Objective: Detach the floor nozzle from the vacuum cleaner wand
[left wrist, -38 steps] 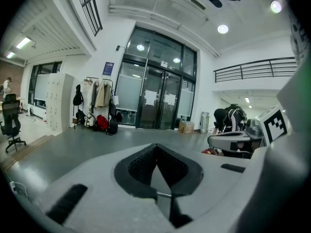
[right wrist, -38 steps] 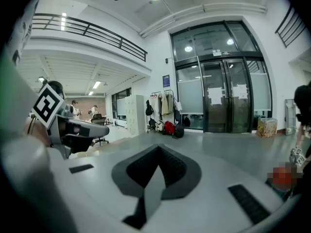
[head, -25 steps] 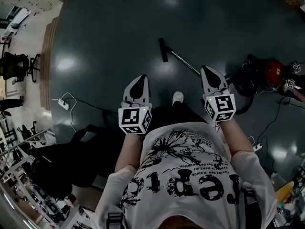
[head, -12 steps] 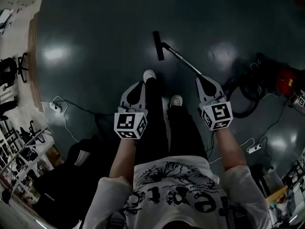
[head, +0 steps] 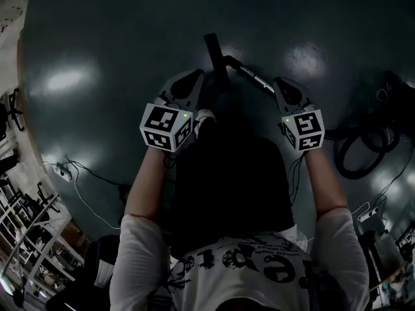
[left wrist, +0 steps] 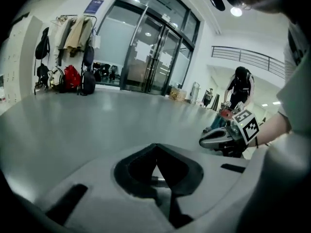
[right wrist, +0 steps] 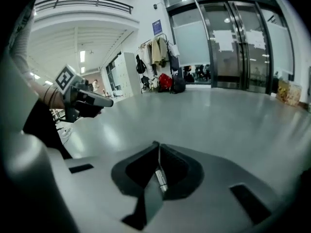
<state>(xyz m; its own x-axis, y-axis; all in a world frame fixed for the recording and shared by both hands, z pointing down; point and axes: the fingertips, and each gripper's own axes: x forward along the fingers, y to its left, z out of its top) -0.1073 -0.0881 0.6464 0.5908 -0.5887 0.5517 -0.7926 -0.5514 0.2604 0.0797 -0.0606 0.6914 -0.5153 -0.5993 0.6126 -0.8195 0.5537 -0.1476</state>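
Floor nozzle dim against dark floor; left tool, right tool closed, empty.

A white short-sleeved T-shirt, printed across the chest with a black splatter graphic and large black lettering, is worn over dark trousers, and one white shoe is seen at their edge. The left gripper and the right gripper are each cased in a pale grey shell tapered to a point, with a black teardrop inset set into the top. A white cube faced with black square markers is fixed at the rear of each, and a small green light is lit on it. A thin dark cable is seen beside the right forearm.
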